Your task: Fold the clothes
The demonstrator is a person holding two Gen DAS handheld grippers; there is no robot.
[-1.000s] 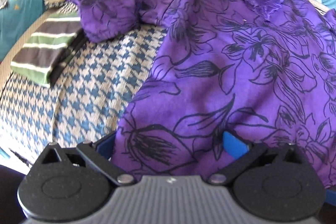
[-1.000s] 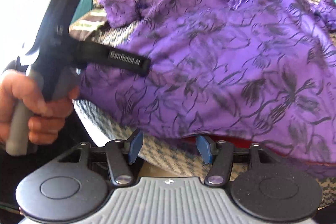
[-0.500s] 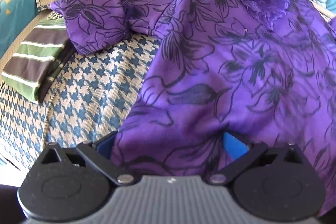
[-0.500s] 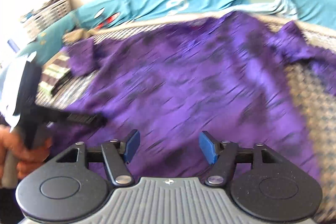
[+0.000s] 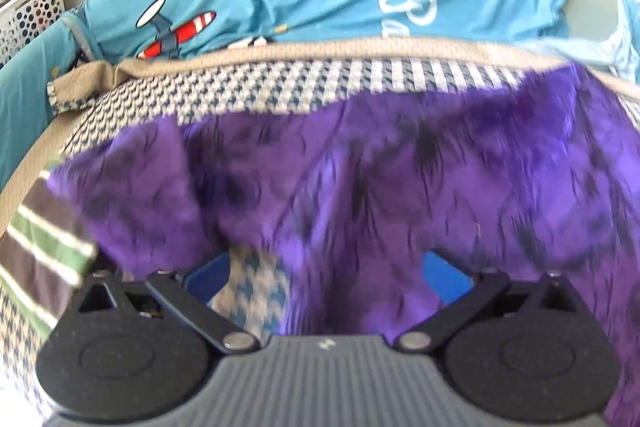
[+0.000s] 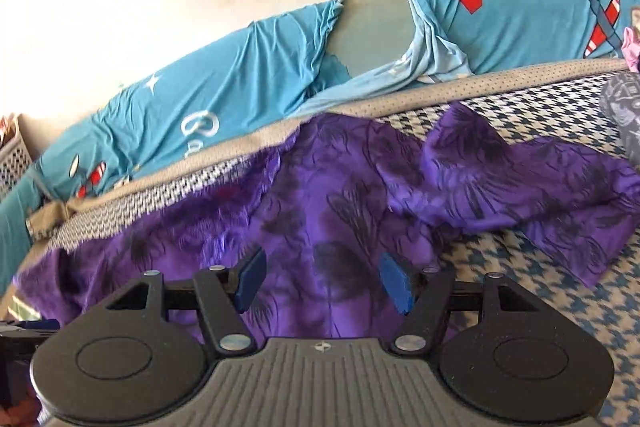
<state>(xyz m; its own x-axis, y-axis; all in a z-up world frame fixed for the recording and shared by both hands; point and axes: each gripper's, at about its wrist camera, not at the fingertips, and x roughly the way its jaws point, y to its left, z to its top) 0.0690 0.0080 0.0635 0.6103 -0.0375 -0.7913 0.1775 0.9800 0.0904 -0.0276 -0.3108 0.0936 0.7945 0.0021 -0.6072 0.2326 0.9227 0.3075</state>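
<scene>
Both claws gape over the purple shirt [image 6: 340,211]; only left view shows striped garment [image 5: 44,259]

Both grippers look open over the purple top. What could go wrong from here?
1. The purple floral top lies bunched, with one sleeve folded over. Closing the right gripper here would probably pinch several layers.
2. The left gripper spans both fabric and bare houndstooth mat, so it may grab only an edge.
3. The top overlaps the striped folded garment, and dragging it could disturb that.
</scene>
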